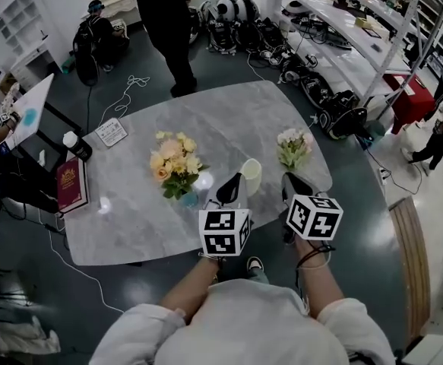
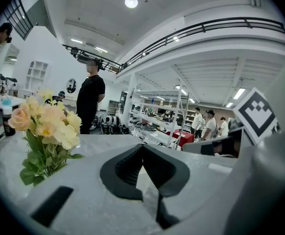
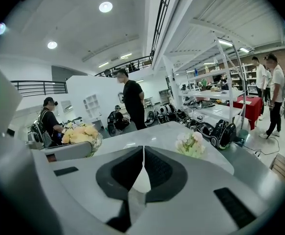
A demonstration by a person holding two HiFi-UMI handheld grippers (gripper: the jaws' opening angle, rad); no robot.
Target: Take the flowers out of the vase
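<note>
The flowers point(image 1: 173, 163), a bunch of peach and yellow blooms, stand in the vase point(image 1: 190, 199) near the middle of the grey marbled desk point(image 1: 229, 120). Only a little of the vase's bluish glass shows under the leaves.

The left claw point(image 1: 231, 186) hangs over the near part of the desk, just to the right of the vase and apart from it. Its two dark jaws are pressed together with nothing between them. In the left gripper view the flowers rise at the left, off to the side of the jaws rather than in line with them.

The right claw point(image 1: 294, 182) is further right, above the desk's near edge, and is likewise pressed together and empty.

A white cup point(image 1: 251, 176) stands between the two claws, close beside the left claw's tip on its right. Beyond the right claw, a pale bouquet point(image 1: 293, 146) of white and pinkish blooms sits near the desk's right edge, well apart from the vase.

At the desk's left end are a red book point(image 1: 71, 185), a dark bottle point(image 1: 76, 144) with a white cap and a flat white card point(image 1: 111, 131), all well clear of the flowers.

A person in black point(image 1: 166, 21) stands on the floor at the far side of the desk. Long white shelves point(image 1: 343, 29) with dark bags beneath them run along the right of the room.
</note>
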